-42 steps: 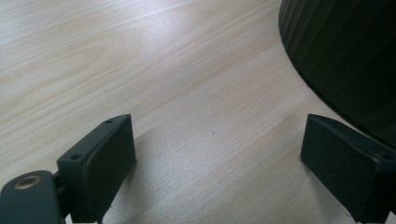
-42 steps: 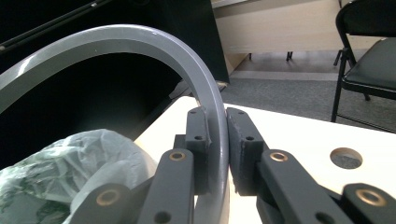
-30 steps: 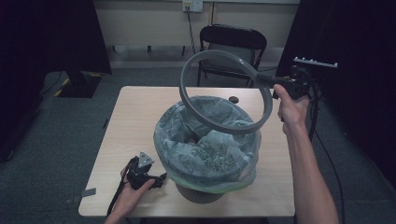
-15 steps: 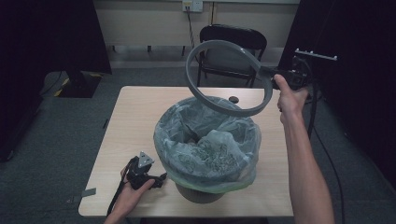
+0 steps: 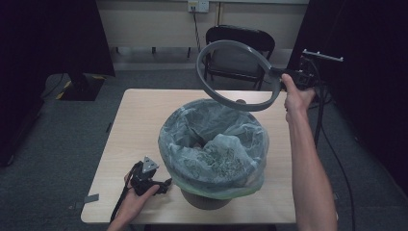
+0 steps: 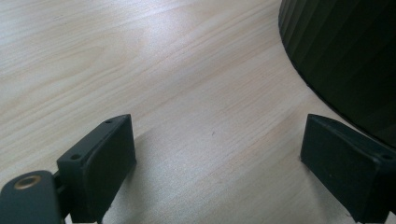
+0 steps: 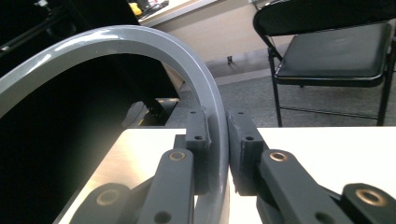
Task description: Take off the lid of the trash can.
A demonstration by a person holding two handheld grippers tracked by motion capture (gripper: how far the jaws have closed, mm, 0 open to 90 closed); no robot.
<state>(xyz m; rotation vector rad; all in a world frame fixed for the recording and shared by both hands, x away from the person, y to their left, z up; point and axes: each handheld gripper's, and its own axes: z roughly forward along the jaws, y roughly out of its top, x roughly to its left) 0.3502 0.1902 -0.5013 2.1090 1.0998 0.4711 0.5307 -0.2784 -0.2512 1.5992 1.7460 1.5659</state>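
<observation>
A round bin (image 5: 207, 197) lined with a pale green bag (image 5: 214, 144) stands in the middle of the wooden table (image 5: 139, 115). My right gripper (image 5: 284, 74) is shut on a grey ring (image 5: 226, 48), held tilted in the air over the bin's far right side. In the right gripper view both pads (image 7: 198, 135) clamp the ring (image 7: 140, 39) at its rim. My left gripper (image 5: 166, 185) rests on the table at the bin's near left, open. In the left gripper view its fingers (image 6: 102, 158) stand wide apart over bare wood, with the bin's dark ribbed wall (image 6: 345, 56) at the right.
A black folding chair (image 5: 240, 48) stands beyond the table's far edge. Dark curtains hang on both sides. The person's right forearm (image 5: 308, 159) stretches along the table's right side. A cable (image 5: 332, 149) trails down from the right gripper.
The right gripper has carried the grey ring to the right and away from the bin's mouth. The left gripper has stayed put.
</observation>
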